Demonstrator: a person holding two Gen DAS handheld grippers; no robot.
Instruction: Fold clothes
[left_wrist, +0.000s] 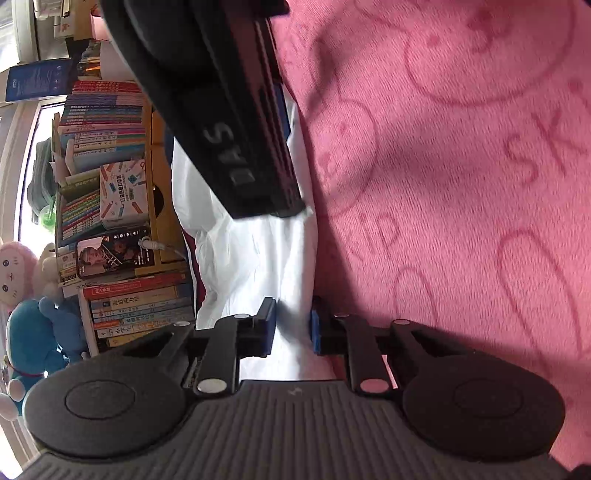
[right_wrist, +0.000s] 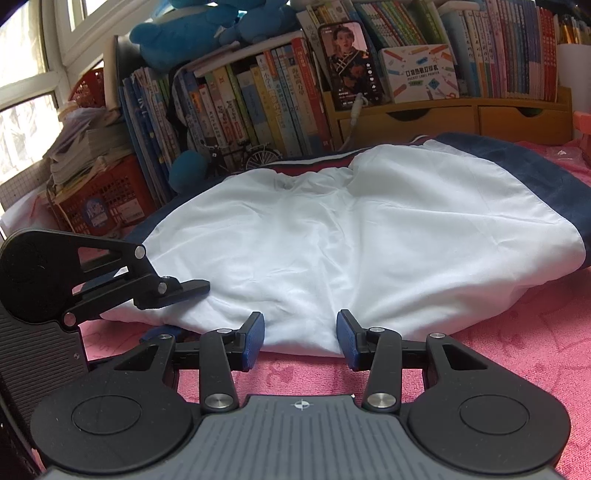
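Observation:
A white garment with navy side panels lies spread on a pink towel-like cover. In the right wrist view my right gripper sits at its near hem, jaws partly open, with white cloth lying flat between the blue pads. My left gripper comes in from the left, turned on its side, one finger on top of the garment's left edge. In the left wrist view the left gripper has its pads close together on a fold of the garment. The right gripper shows there as a black bar over the cloth.
Behind the garment stand rows of books, a lit phone propped on wooden drawers, and a small model bicycle. A red basket with stacked papers stands far left. Blue plush toys sit on top. Pink cover extends right.

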